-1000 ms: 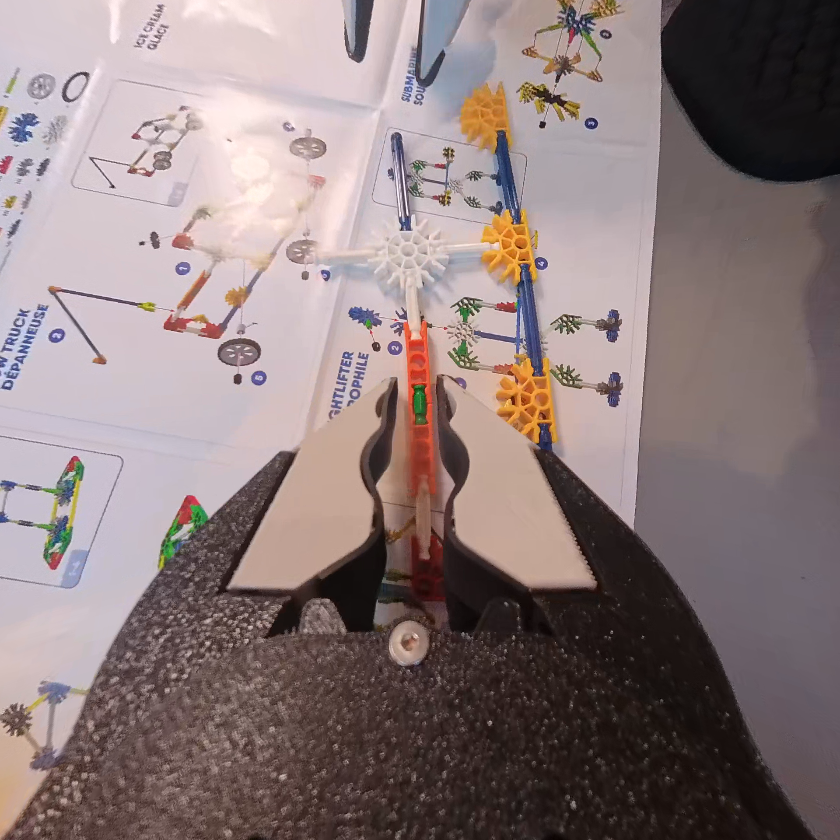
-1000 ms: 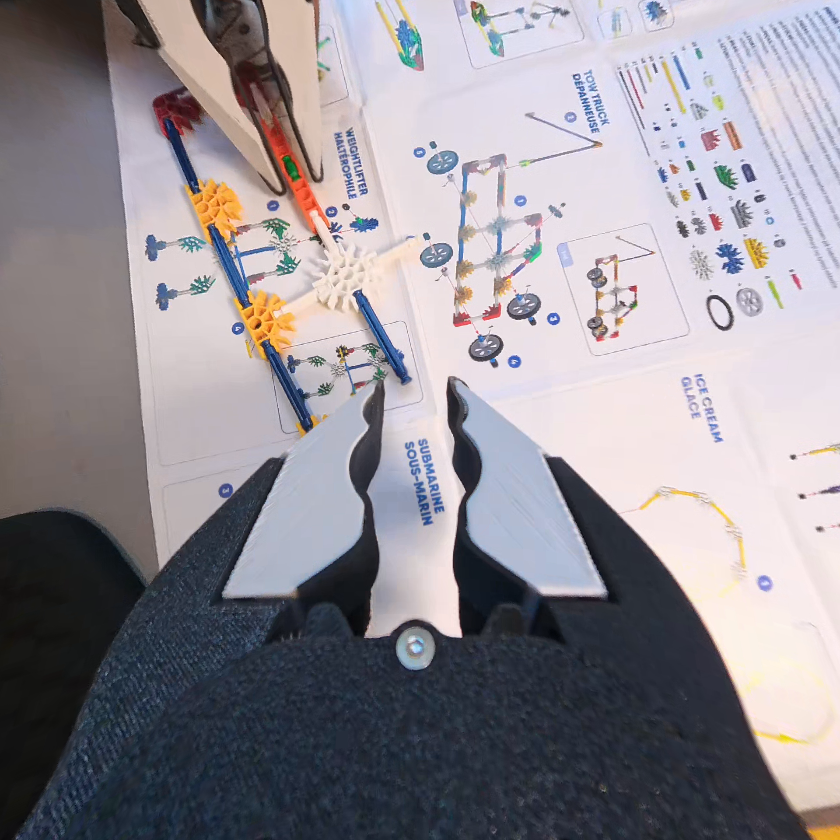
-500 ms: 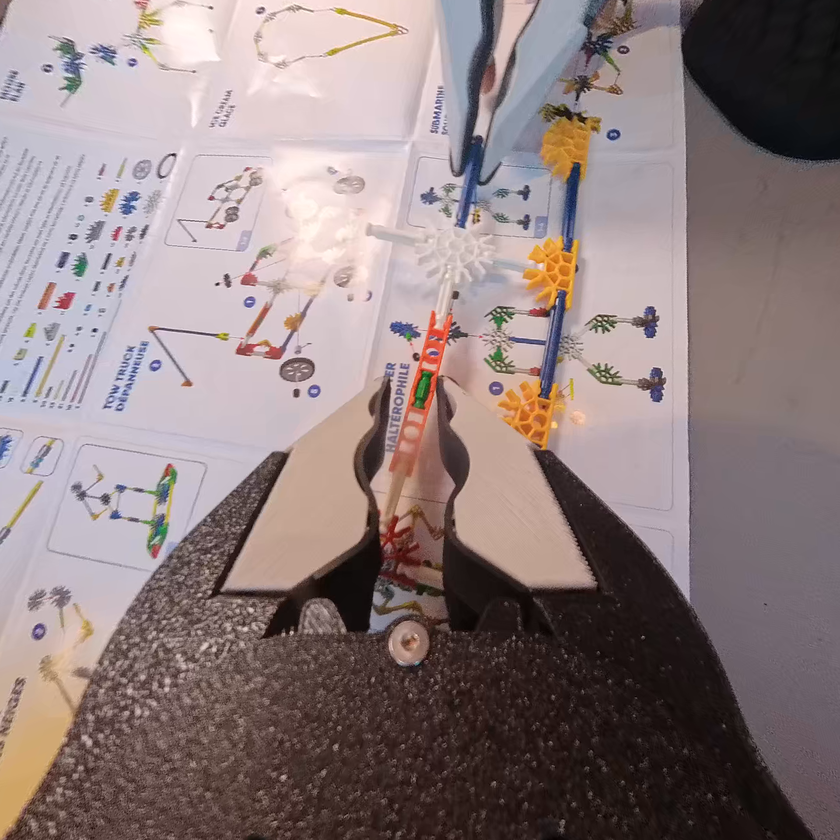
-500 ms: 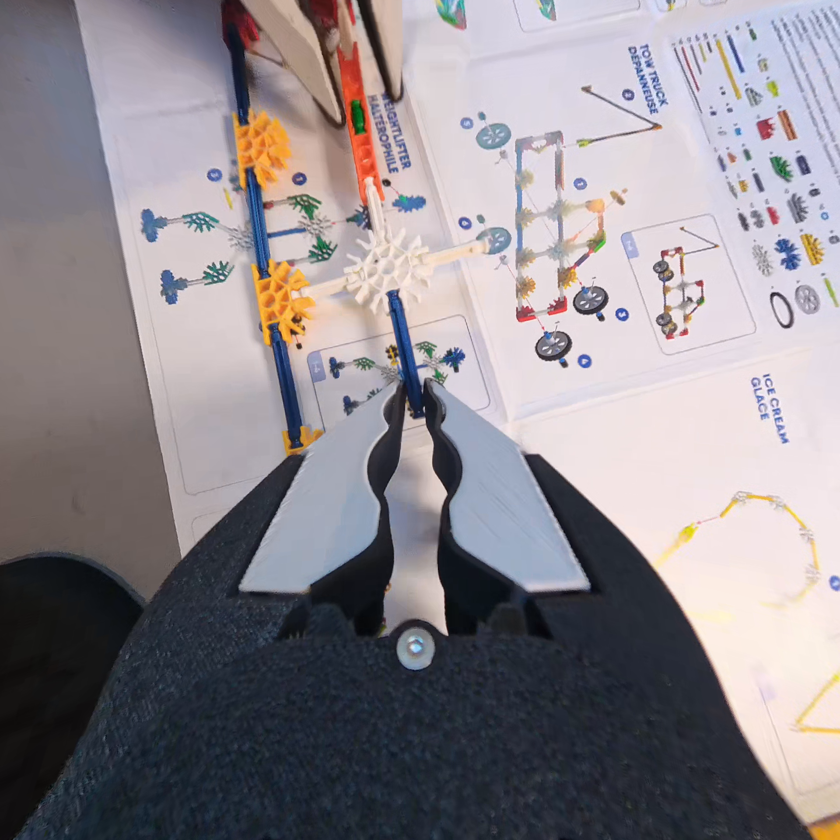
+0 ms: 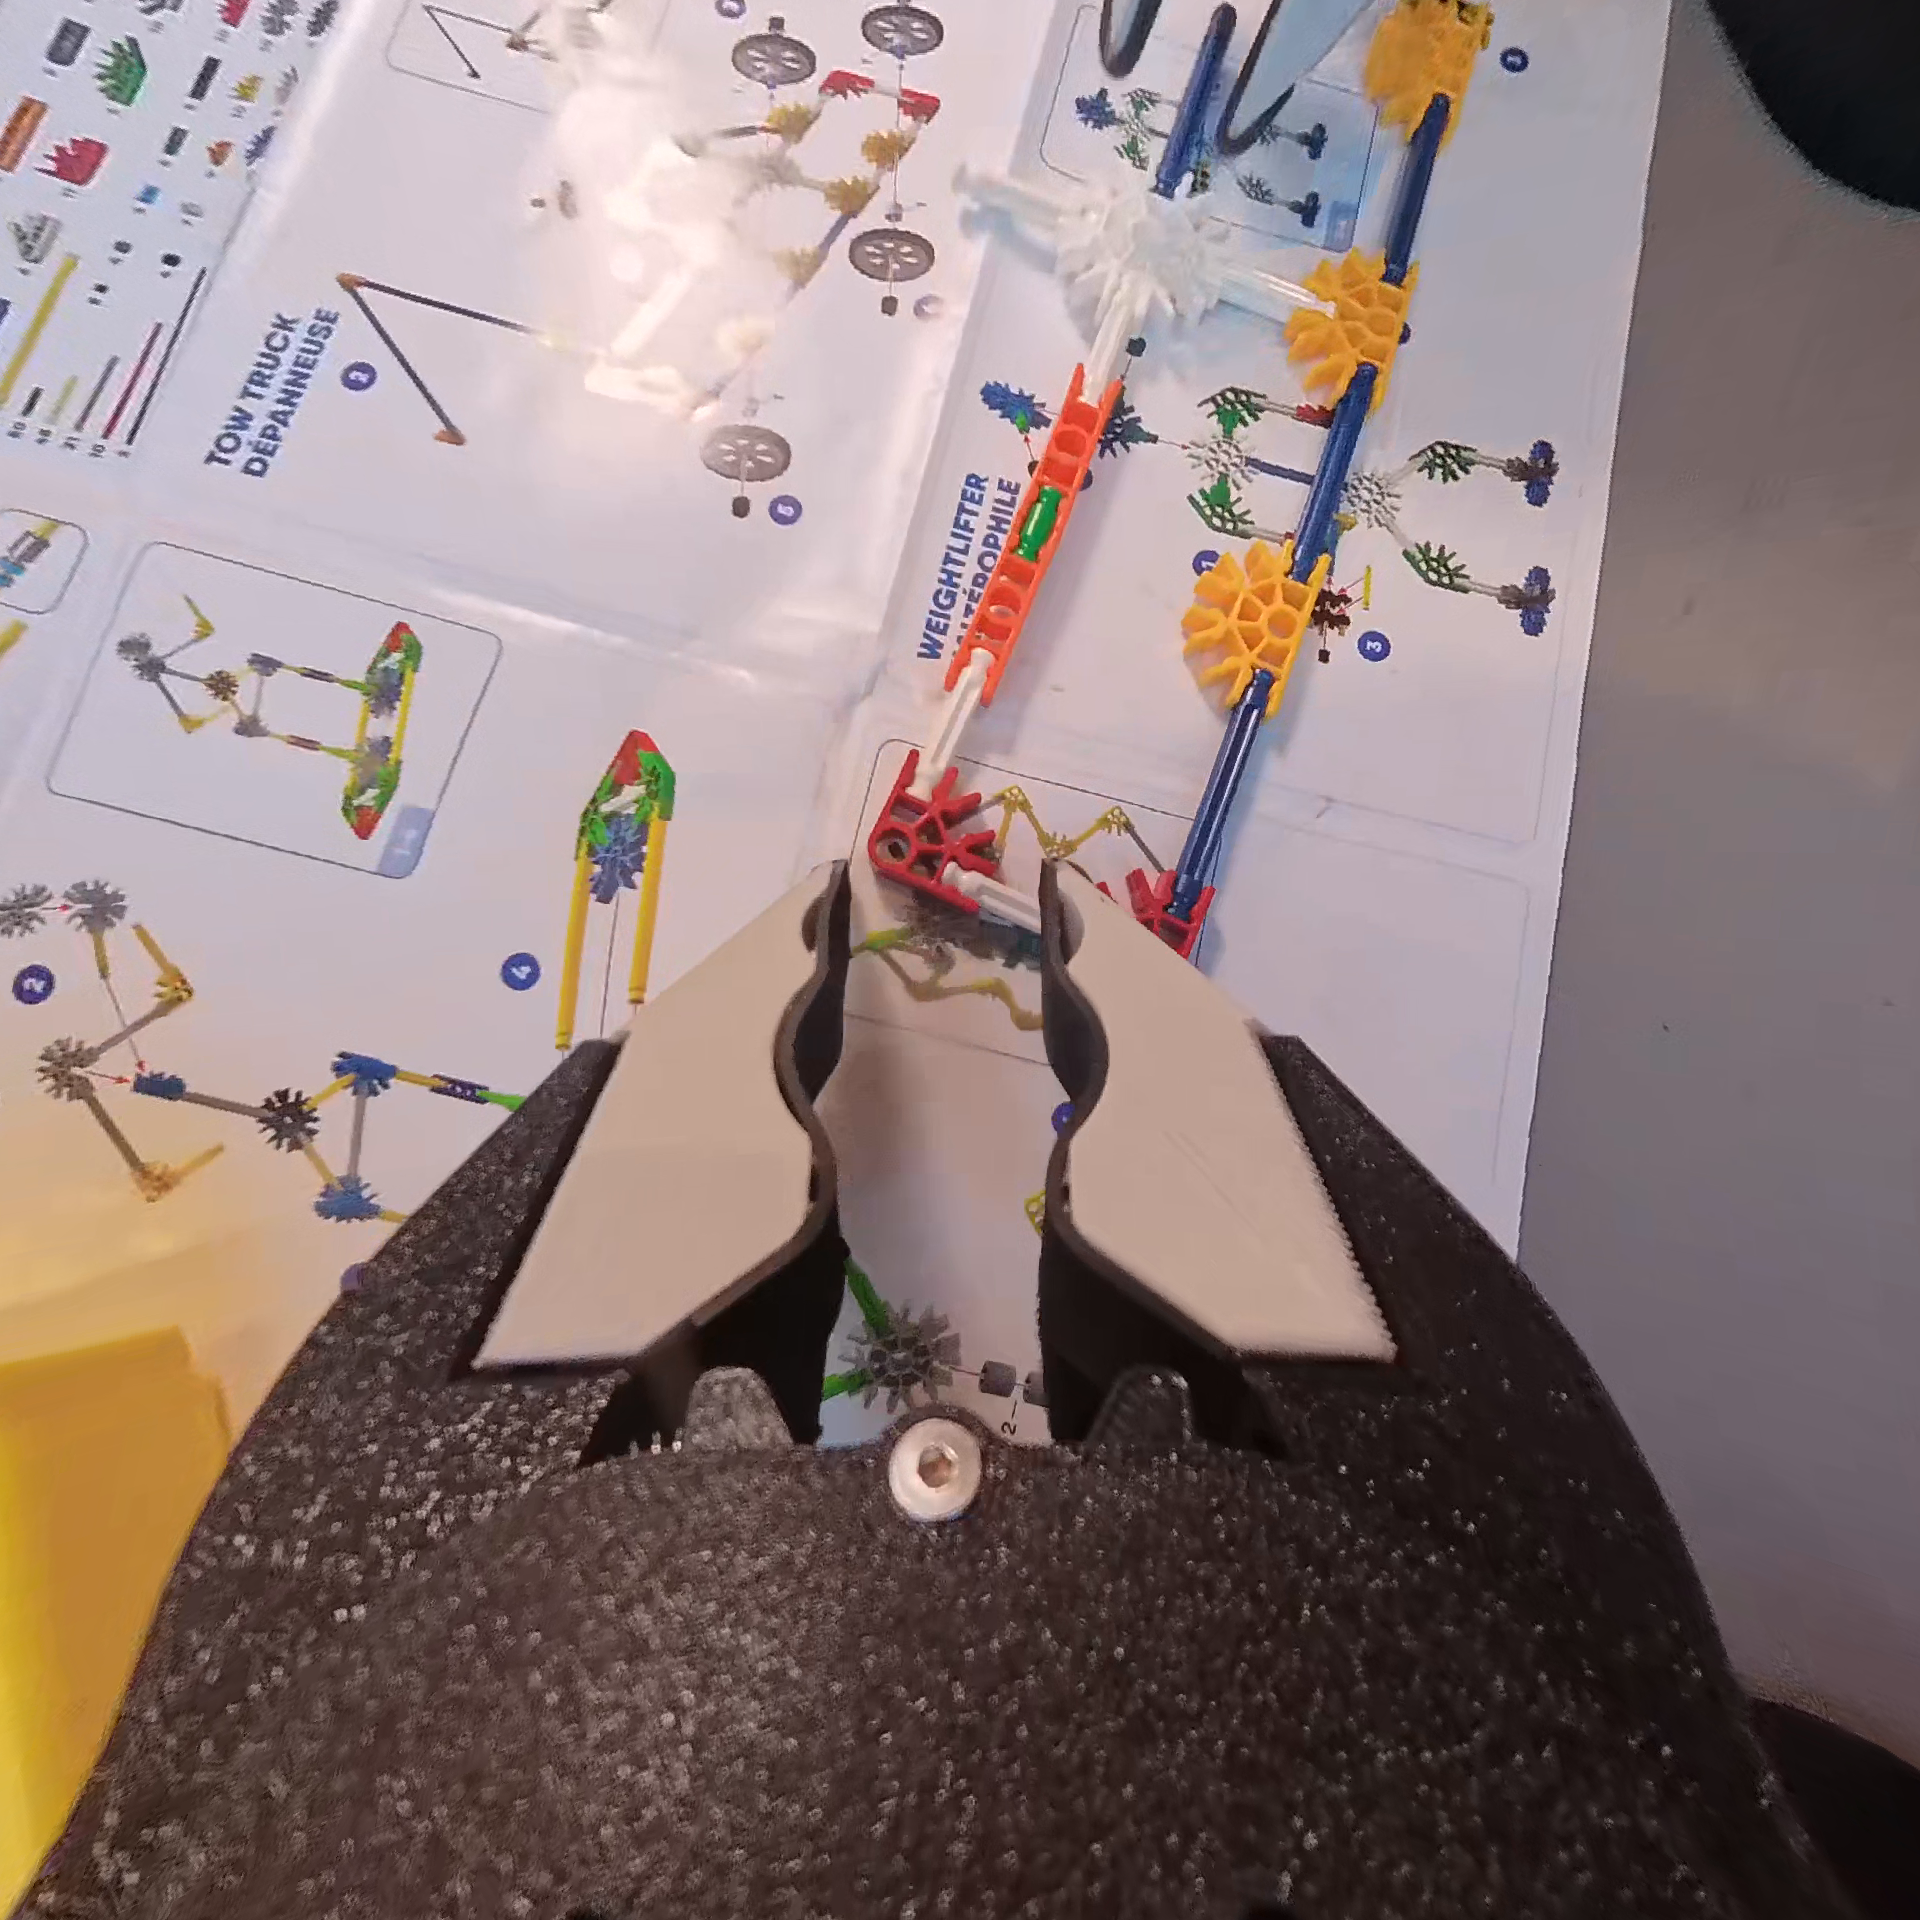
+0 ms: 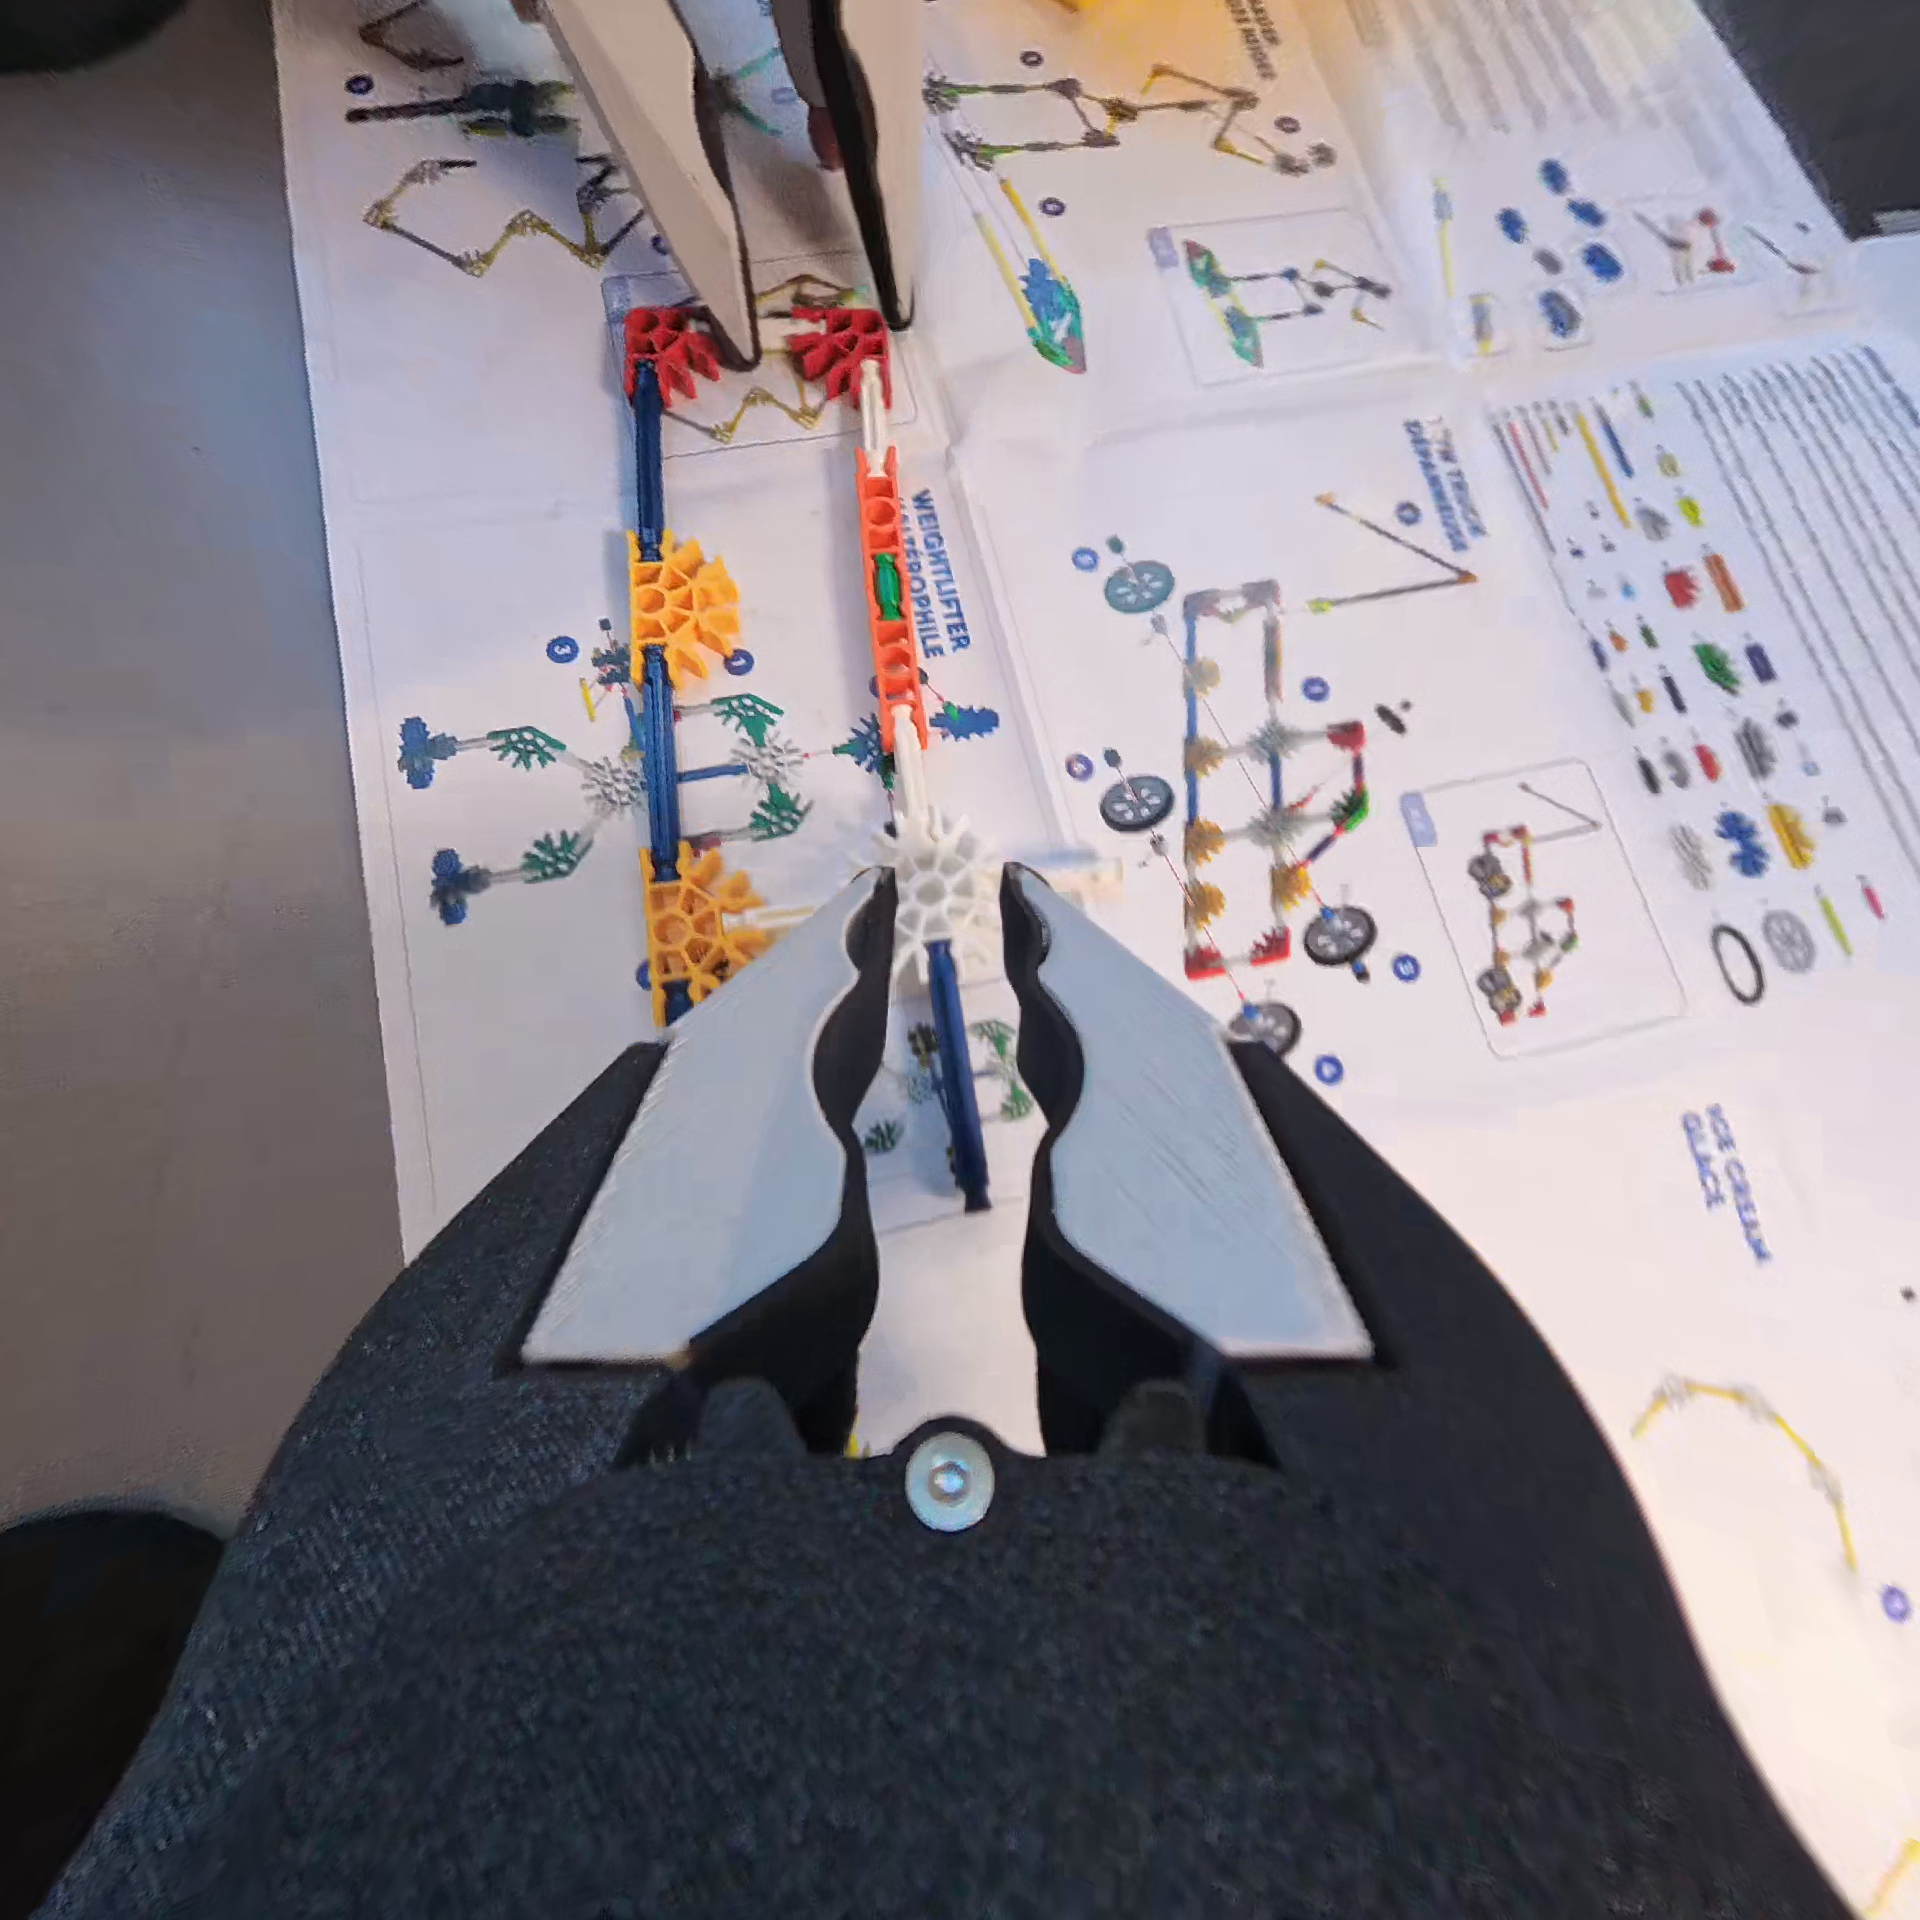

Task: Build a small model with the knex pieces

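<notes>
Covering most of the grey tabletop is a large unfolded instruction sheet, white, printed with coloured diagrams of toy models and creased along its folds; glare washes out a patch near its middle. A yellow object sits at the sheet's near left edge in the left wrist view, and a dark rounded shape lies on the bare table beside the sheet.

A rod-and-connector toy frame lies flat on the sheet: a long blue rod carrying yellow connectors, red corner connectors, an orange bar, and a white snowflake connector with a short blue rod.

Left gripper: jaws spread, tips either side of a short white rod beside a red corner connector; contact cannot be told.

Right gripper: jaws parted, tips flanking the white snowflake connector, the short blue rod lying between the fingers; contact cannot be told.
</notes>
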